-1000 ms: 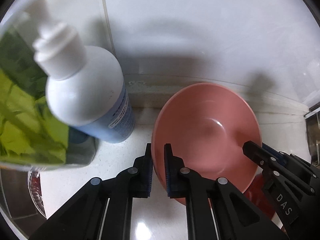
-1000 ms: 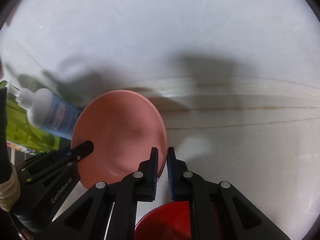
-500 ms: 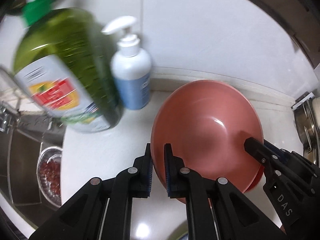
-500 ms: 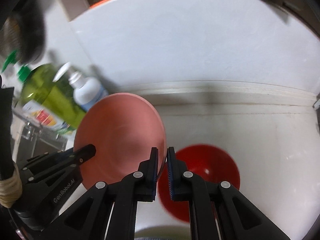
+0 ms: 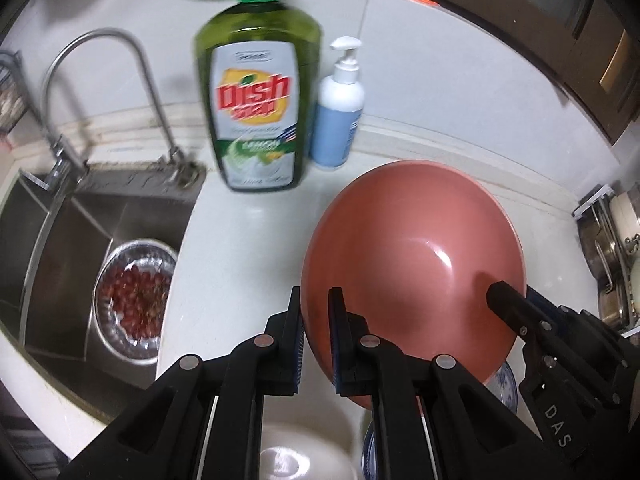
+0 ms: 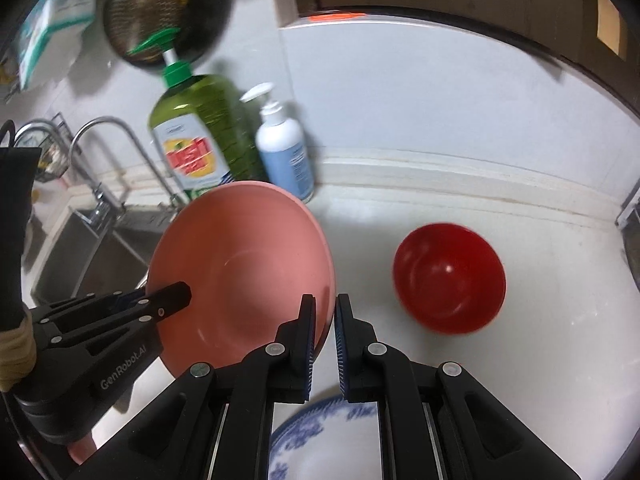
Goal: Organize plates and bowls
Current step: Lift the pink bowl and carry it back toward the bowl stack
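The pink bowl (image 5: 412, 264) is held up in the air over the white counter (image 6: 520, 380), its rim pinched on opposite sides by the left gripper (image 5: 316, 332) and the right gripper (image 6: 324, 332), both nearly closed. It has no resting place yet. The red bowl (image 6: 448, 276) sits alone on the counter, and a blue-patterned plate (image 6: 320, 432) and a cream dish (image 5: 296, 452) lie below, apparently unsorted. By this view, most of the task remains.

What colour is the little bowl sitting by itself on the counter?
Bright red: the small bowl shows best in the right wrist view.
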`<state>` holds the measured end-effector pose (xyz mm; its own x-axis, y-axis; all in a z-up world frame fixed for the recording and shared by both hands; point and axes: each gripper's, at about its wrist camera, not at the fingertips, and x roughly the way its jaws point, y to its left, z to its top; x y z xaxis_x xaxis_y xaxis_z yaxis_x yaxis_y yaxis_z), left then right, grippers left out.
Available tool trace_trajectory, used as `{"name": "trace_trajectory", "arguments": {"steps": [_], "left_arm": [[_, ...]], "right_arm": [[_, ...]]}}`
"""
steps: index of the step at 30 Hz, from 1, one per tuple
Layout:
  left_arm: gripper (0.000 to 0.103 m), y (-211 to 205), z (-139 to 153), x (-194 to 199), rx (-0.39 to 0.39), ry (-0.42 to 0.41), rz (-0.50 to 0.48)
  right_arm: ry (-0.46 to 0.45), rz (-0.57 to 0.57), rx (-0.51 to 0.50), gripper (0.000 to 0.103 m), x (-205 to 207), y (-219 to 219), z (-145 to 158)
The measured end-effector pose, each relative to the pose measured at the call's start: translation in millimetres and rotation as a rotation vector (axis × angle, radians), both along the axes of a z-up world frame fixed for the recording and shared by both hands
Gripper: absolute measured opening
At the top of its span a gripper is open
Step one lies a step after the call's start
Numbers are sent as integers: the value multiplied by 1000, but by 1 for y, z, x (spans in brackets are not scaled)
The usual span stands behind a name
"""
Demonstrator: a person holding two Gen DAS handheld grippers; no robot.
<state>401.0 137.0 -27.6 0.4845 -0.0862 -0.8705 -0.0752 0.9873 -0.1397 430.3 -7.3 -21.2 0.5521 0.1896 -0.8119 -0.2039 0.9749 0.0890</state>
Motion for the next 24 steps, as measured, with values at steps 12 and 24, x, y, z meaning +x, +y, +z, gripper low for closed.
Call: {"name": "trace_trajectory", "arguments": {"steps": [12, 24], "left_arm": [[13, 29, -3, -82, 12, 3, 15], [16, 46, -26, -137, -1, 84, 18]], "right_arm": [[6, 68, -2, 11, -73, 29, -7], [55, 131, -32, 11, -126, 53, -22]]}}
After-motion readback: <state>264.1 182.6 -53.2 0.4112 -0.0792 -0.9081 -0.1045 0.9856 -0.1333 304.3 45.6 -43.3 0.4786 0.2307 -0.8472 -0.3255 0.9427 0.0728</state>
